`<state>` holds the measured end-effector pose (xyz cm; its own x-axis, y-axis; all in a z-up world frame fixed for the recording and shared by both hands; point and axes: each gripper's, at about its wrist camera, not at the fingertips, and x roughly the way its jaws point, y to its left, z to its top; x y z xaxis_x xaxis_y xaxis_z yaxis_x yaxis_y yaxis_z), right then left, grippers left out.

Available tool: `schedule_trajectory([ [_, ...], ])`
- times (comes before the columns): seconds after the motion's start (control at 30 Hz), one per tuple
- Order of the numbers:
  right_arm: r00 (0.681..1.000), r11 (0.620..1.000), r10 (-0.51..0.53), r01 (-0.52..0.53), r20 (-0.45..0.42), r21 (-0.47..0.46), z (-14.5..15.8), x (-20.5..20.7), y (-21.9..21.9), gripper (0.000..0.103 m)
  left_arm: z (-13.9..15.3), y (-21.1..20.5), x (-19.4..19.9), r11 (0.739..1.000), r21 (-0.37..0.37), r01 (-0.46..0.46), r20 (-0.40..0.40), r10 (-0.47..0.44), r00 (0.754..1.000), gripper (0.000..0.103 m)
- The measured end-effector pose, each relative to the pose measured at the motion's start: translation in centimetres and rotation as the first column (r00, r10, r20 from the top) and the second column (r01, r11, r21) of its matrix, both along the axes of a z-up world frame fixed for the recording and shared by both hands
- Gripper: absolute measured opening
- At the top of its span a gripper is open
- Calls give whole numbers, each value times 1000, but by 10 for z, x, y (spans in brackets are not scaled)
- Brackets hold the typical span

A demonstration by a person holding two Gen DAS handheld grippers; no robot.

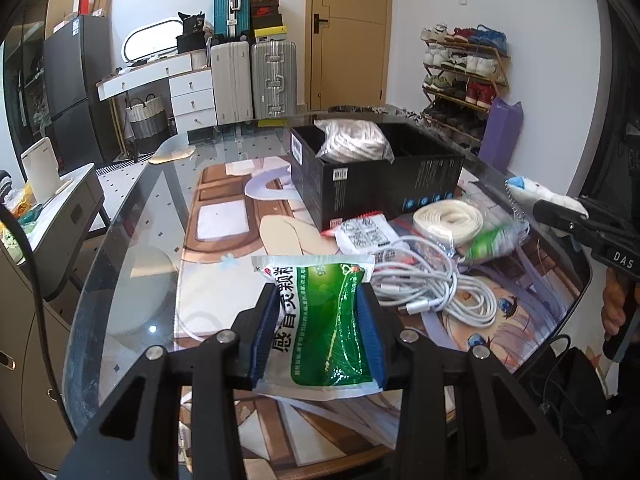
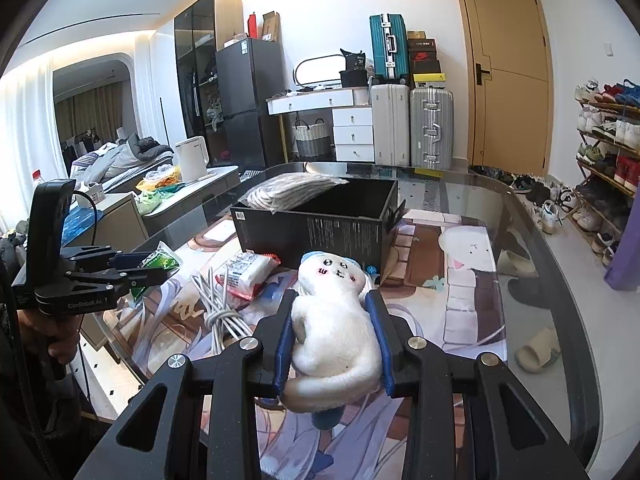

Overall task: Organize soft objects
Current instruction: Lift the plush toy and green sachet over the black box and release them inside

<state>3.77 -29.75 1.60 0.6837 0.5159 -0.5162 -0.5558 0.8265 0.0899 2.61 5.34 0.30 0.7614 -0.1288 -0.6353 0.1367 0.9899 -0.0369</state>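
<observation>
My left gripper is shut on a green and white medicine packet, held above the printed desk mat; the same gripper shows at the left of the right wrist view with the packet in it. My right gripper is shut on a white plush toy with a blue cap, lifted over the mat; the toy shows at the right of the left wrist view. A black open box stands further back, with a bagged grey-white rope bundle in one end.
On the mat lie a white cable coil, a red and white pouch and a bagged white strap roll. The glass table's rounded edge runs at the right, with a shoe rack beyond.
</observation>
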Motion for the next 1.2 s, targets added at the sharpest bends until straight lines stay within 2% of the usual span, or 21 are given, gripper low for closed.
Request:
schedule_trajectory([
  [0.3, 1000, 1000, 17, -17, 14, 4, 6, 8, 7, 34, 12, -4, 10, 999, -53, -13, 33, 15, 999, 38],
  [0.9, 999, 999, 30, -31, 37, 19, 22, 34, 16, 34, 45, -25, 53, 998, -62, 33, 110, -26, 994, 38],
  [1.2, 999, 999, 43, -44, 33, 29, 28, 62, 25, 34, 54, -29, 79, 997, -64, 35, 130, -26, 991, 38],
])
